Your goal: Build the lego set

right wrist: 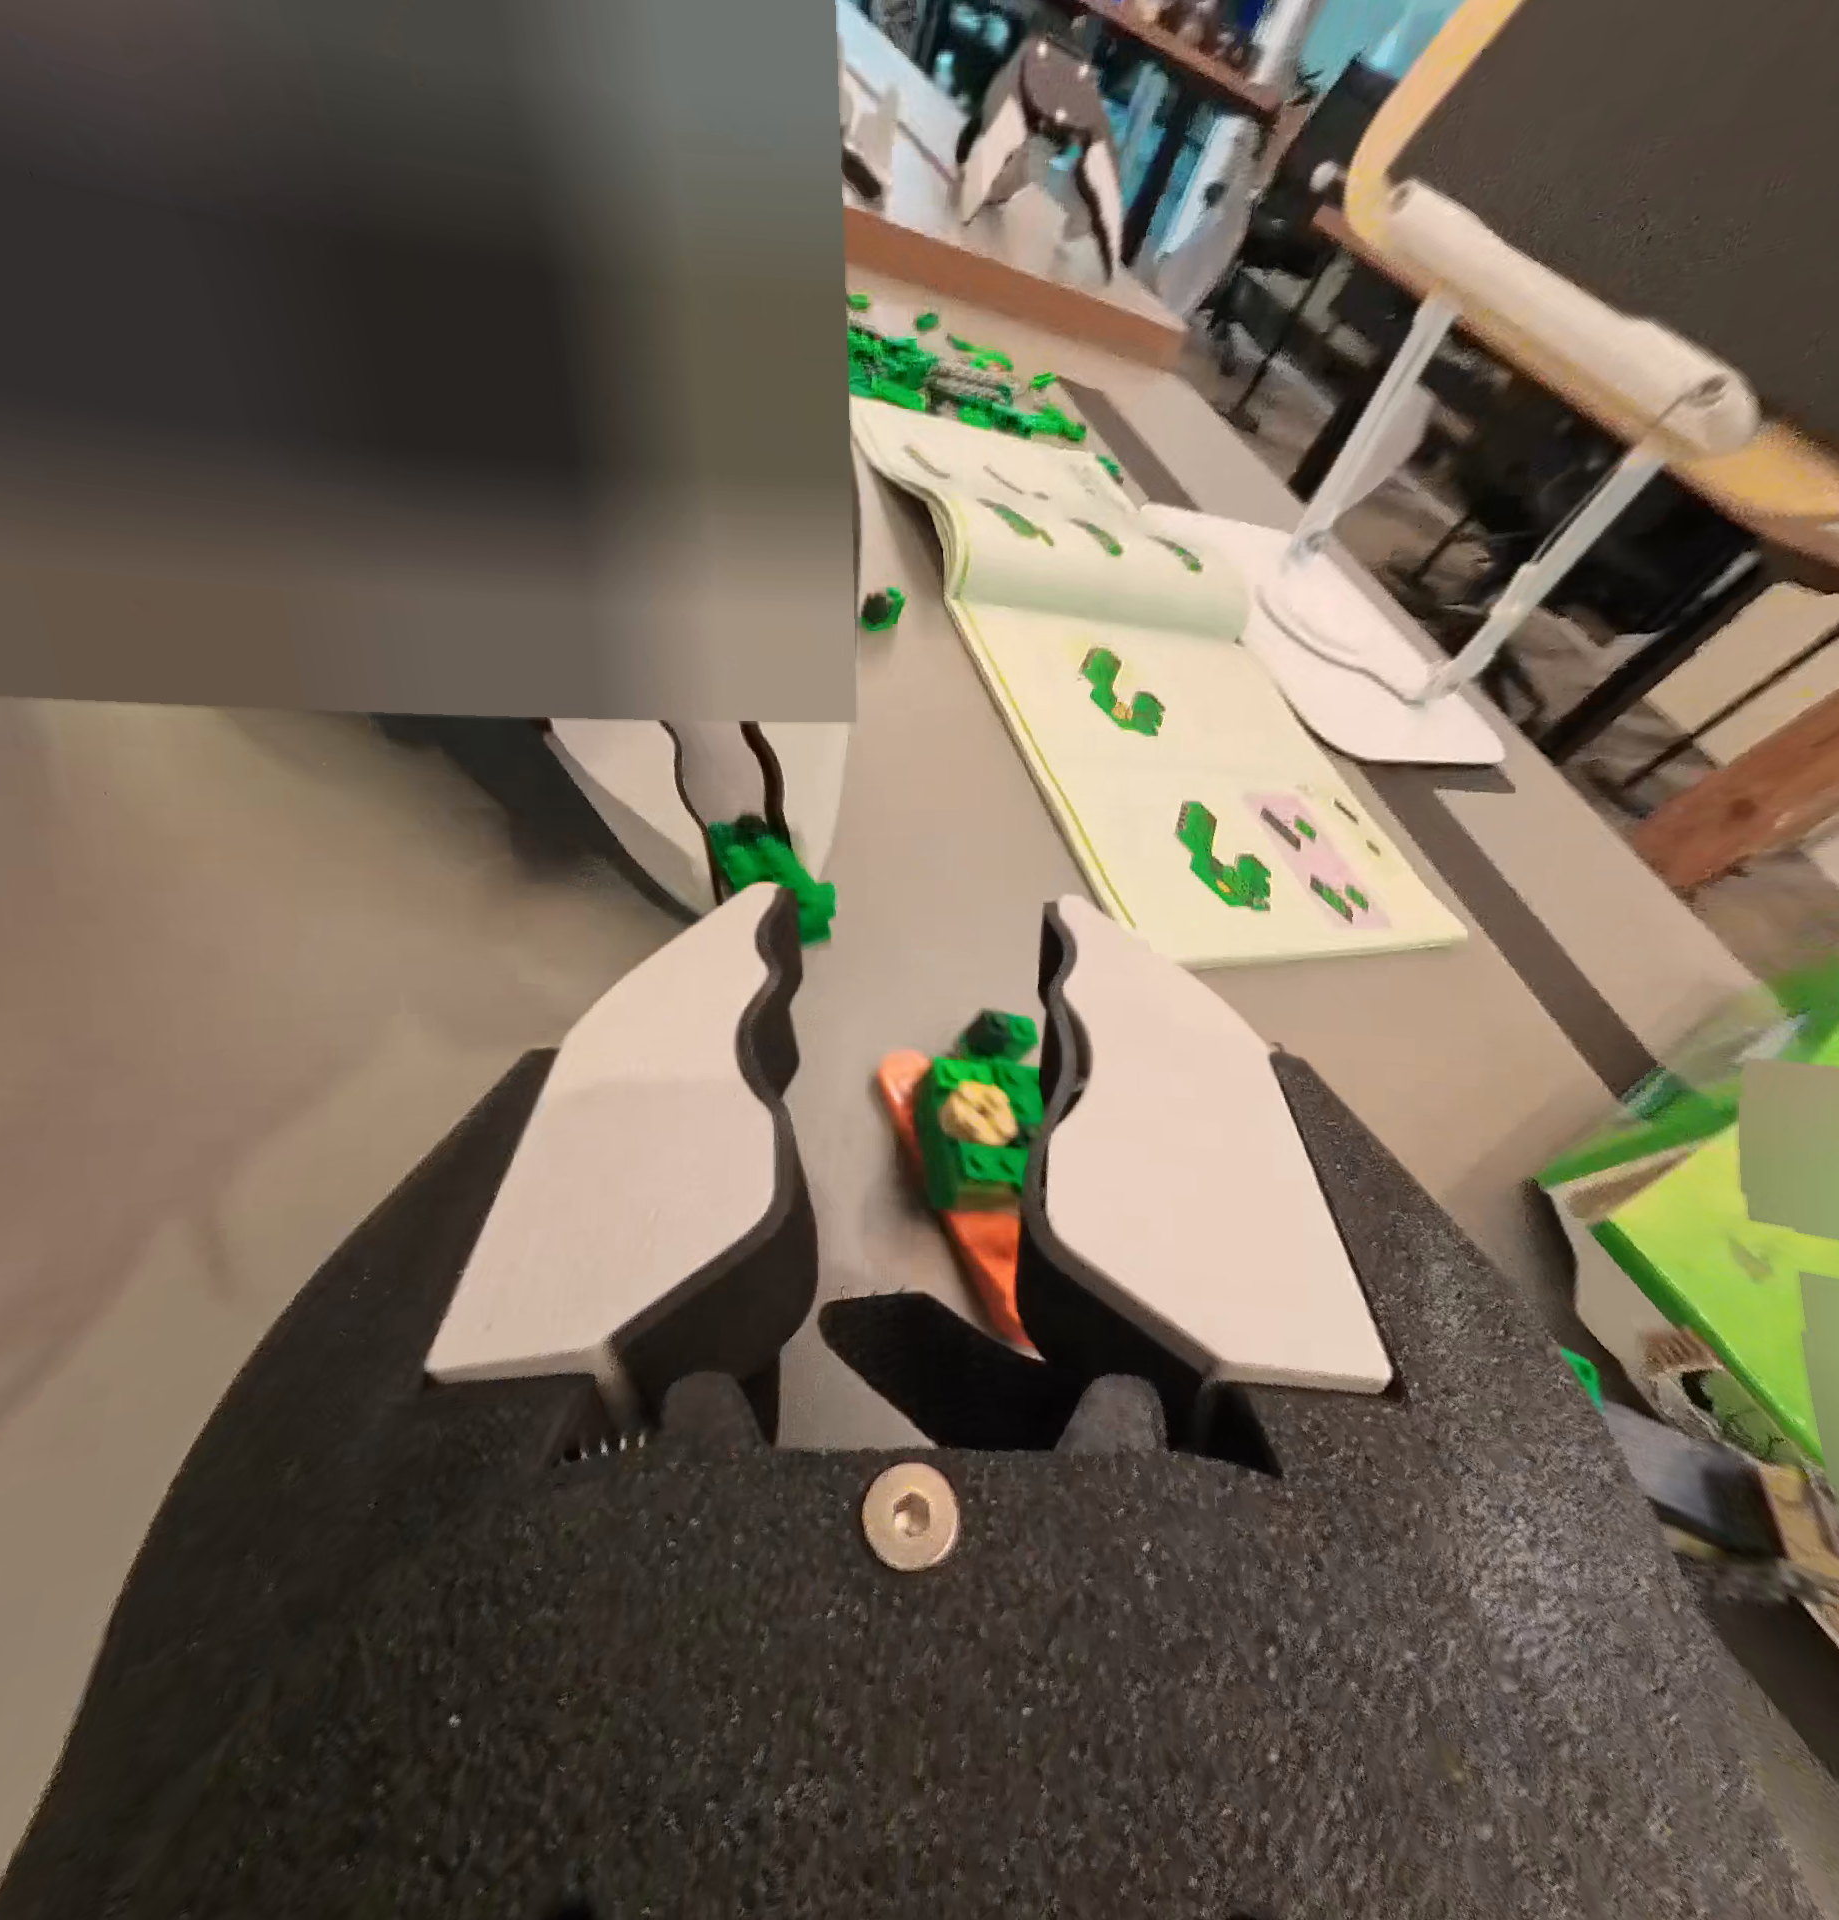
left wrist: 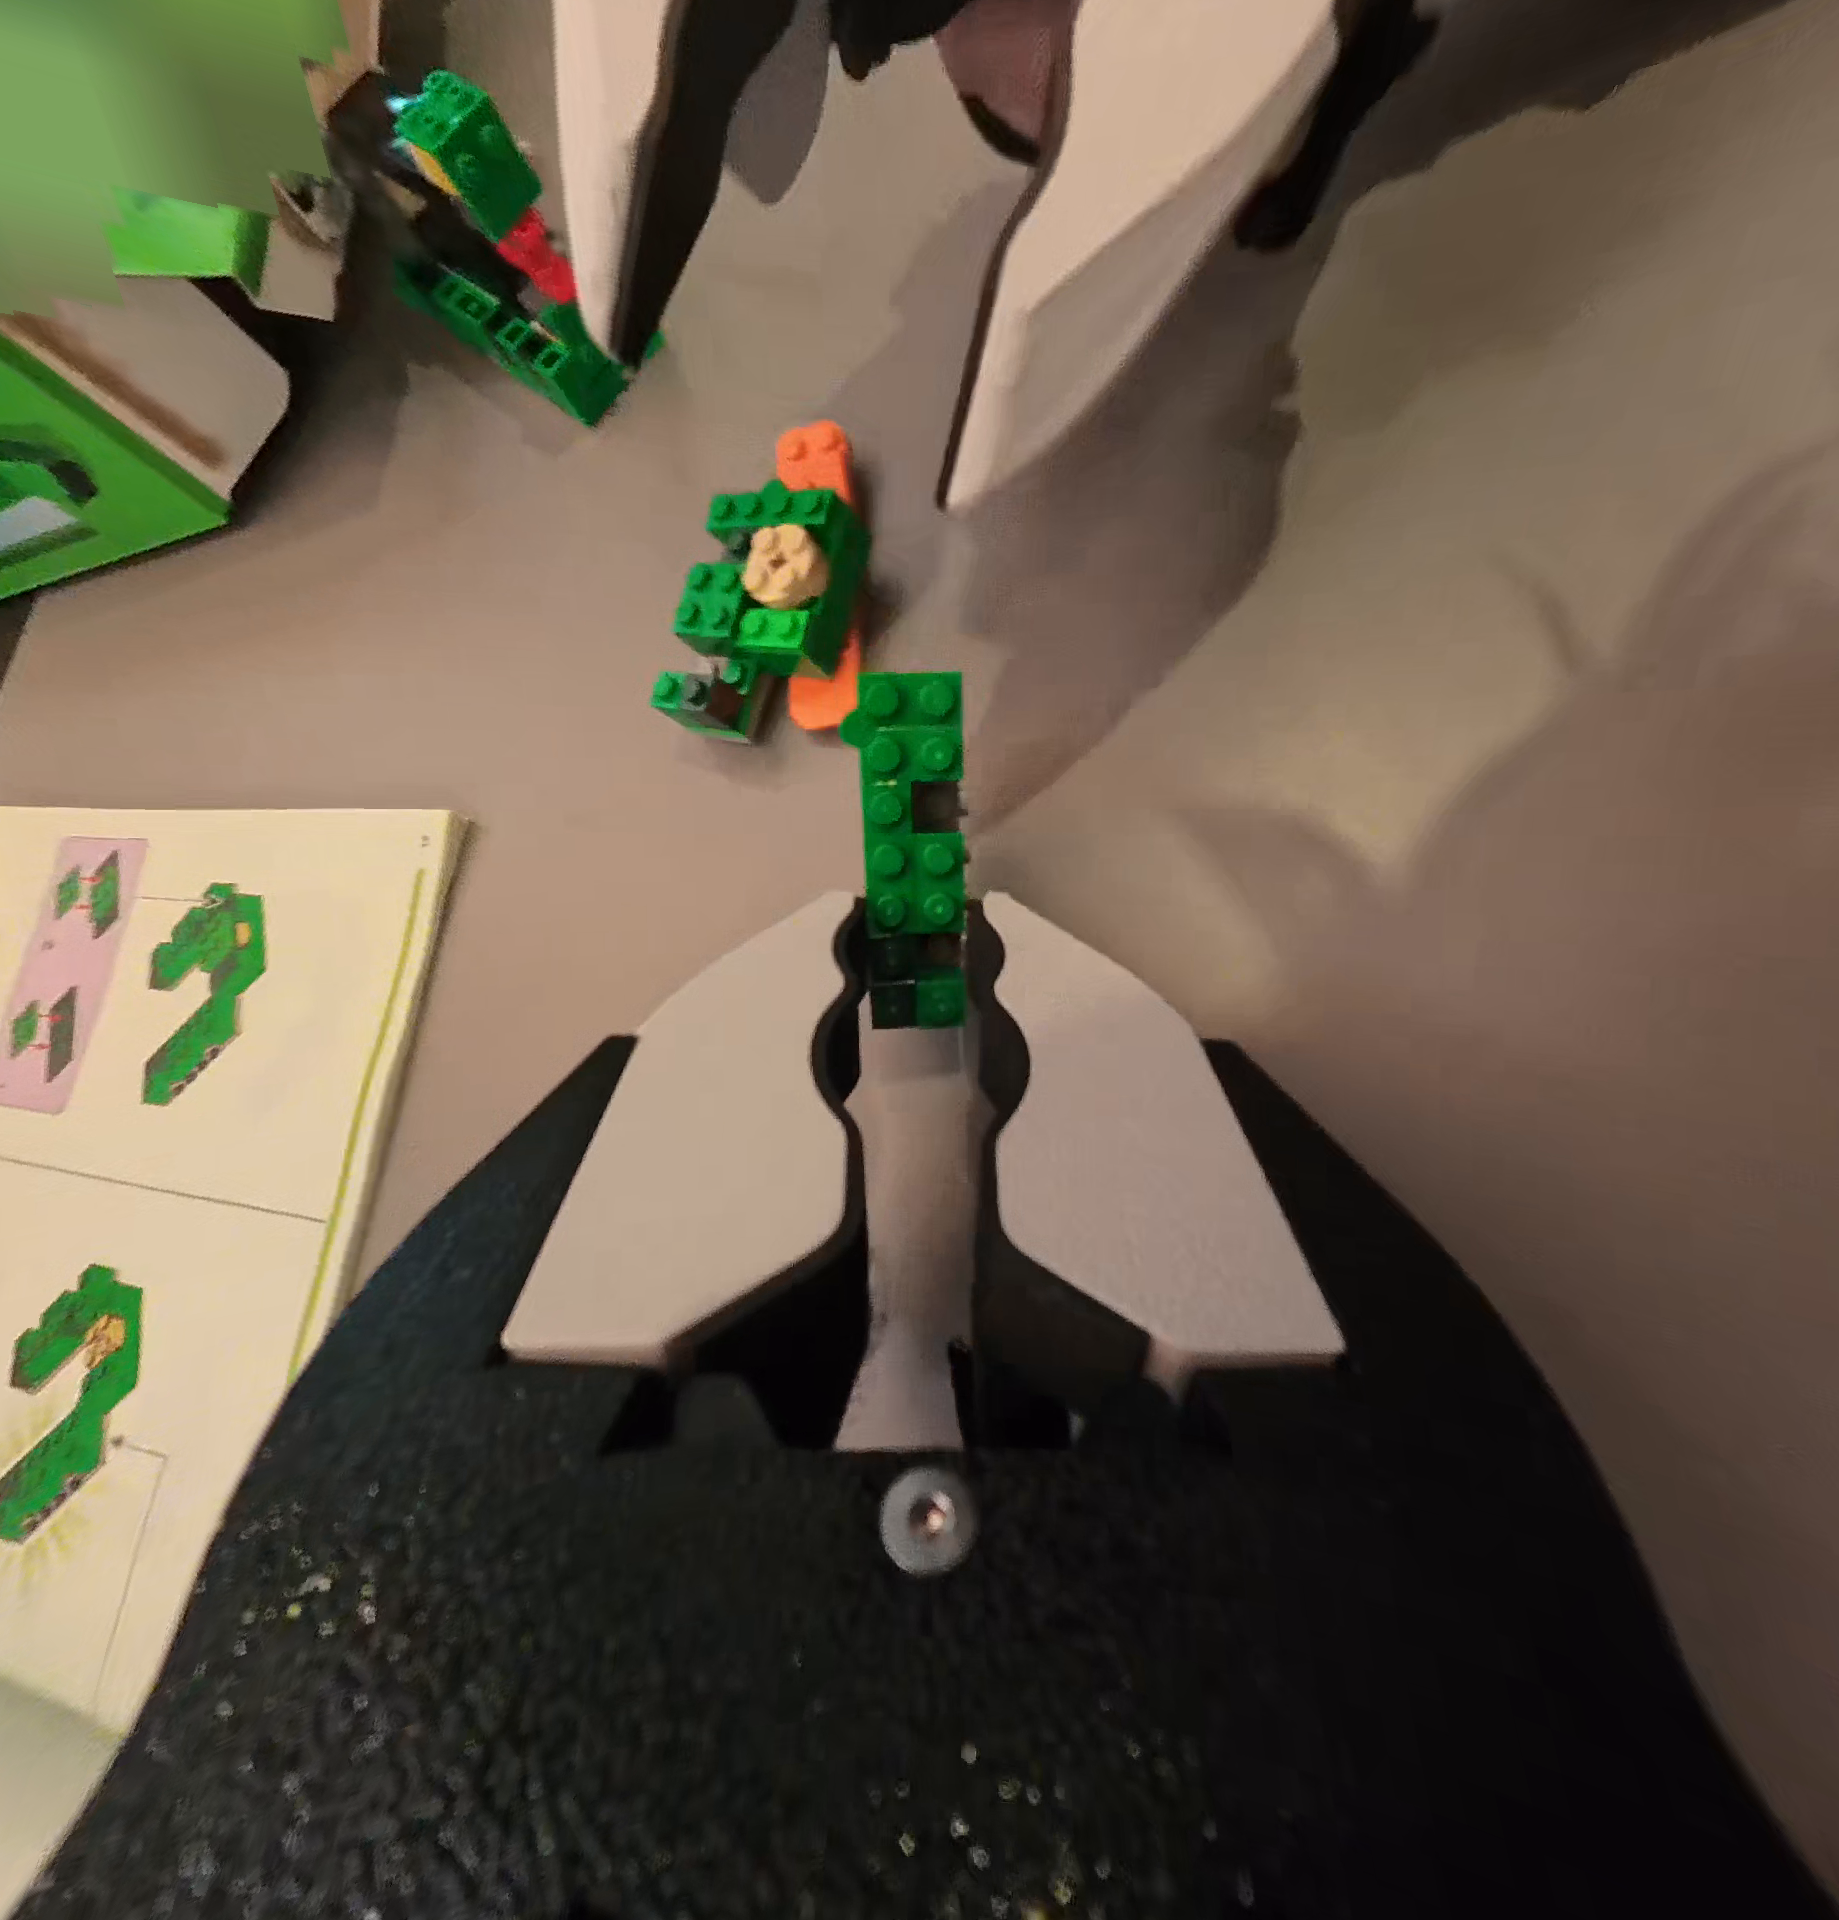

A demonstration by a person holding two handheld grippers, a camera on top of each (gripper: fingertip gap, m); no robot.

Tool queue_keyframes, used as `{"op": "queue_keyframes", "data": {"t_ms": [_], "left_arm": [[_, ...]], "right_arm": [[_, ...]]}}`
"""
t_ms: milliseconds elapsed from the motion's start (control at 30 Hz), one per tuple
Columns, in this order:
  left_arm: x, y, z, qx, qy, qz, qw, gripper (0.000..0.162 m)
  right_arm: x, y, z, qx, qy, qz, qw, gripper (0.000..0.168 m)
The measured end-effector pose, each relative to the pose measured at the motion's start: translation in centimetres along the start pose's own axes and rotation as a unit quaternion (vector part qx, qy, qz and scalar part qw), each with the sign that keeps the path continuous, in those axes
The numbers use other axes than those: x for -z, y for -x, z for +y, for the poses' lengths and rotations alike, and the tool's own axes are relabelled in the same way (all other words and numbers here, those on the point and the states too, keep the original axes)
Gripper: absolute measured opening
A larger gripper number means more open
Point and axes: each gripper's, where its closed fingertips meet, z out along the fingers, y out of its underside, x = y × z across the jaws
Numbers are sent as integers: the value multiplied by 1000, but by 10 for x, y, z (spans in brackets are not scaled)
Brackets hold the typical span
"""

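While the booklet [left wrist: 167, 1091] is lying open at nine o'clock, the left gripper [left wrist: 915, 935] is clenching the stiff, light green brick strip [left wrist: 913, 800] by its near end; at twelve o'clock, the green block cluster [left wrist: 775, 592] is resting on an orange piece [left wrist: 821, 582]. The right gripper [right wrist: 915, 935] is hanging released above it, best pinching its flat sides, since studs may pop apart.

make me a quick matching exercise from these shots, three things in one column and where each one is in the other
Things:
1. green strip of bricks
2. tan round piece
3. instruction booklet

Places:
A. open on the grey table
B. clamped in the left tongs
C. on the green piece lying over the orange brick separator

Pairs: 1-B, 2-C, 3-A
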Motion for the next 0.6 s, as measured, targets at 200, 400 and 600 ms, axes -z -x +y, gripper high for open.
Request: {"op": "queue_keyframes", "data": {"t_ms": [200,400,600], "left_arm": [[6,-21,-4,25,-50,75,996,17],[10,-28,6,12,-53,86,995,17],[11,-12,11,-8,-51,16,999,17]], "right_arm": [[-19,43,7,19,44,-23,999,34],[-19,49,6,25,30,-38,999,28],[5,3,-3,17,-43,104,994,31]]}}
